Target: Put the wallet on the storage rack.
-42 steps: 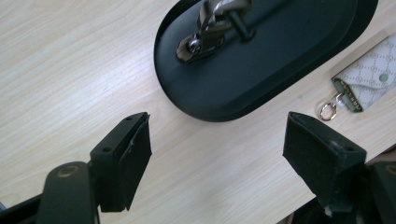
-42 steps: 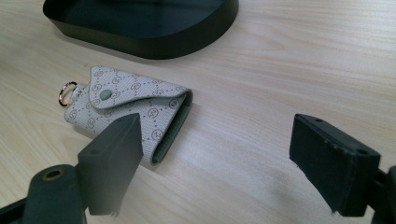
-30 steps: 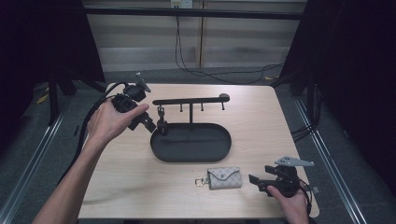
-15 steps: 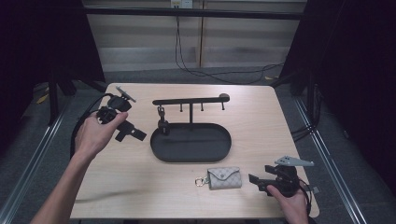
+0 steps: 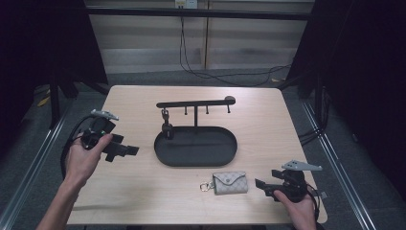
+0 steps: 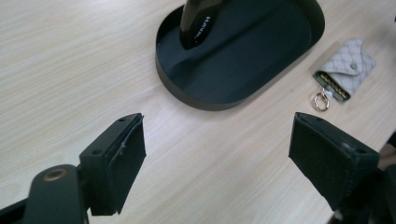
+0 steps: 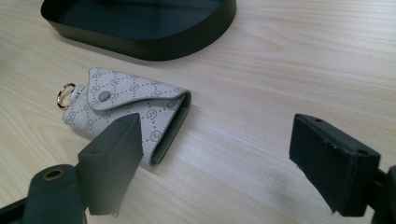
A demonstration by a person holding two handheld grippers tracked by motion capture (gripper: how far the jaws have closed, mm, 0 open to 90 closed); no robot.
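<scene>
Left gripper [image 5: 125,150]: held in the person's left hand [image 5: 85,155] over the left part of the table [image 5: 268,124], its jaws spread wide with nothing between them; they pointed toward the tray.
Left gripper's own view: the two black jaws stood far apart above bare wood, with the tray [image 6: 196,95] ahead of them and the key pouch [image 6: 346,68] farther off to the right.
Right gripper [image 5: 266,187]: held low at the near right corner of the table in the person's right hand [image 5: 299,208], jaws wide apart and gripping nothing.
Key pouch [image 5: 230,182]: a pale grey patterned pouch with a snap flap, lying flat on the table in front of the tray, apart from it, just left of the right gripper.
Pouch against the jaws: in the right gripper view the left jaw stood in front of one end of the pouch [image 7: 135,114]; whether it touched I could not tell. The other jaw was well clear.
Ring [image 7: 65,95]: a small metal ring at the pouch's far end, resting on the wood.
Tray [image 5: 195,163]: a black oval dish mid-table, carrying a post with a hook bar [image 5: 194,103] across the top.
Dark fob [image 5: 166,128]: hung from the bar's left end, down into the tray.
</scene>
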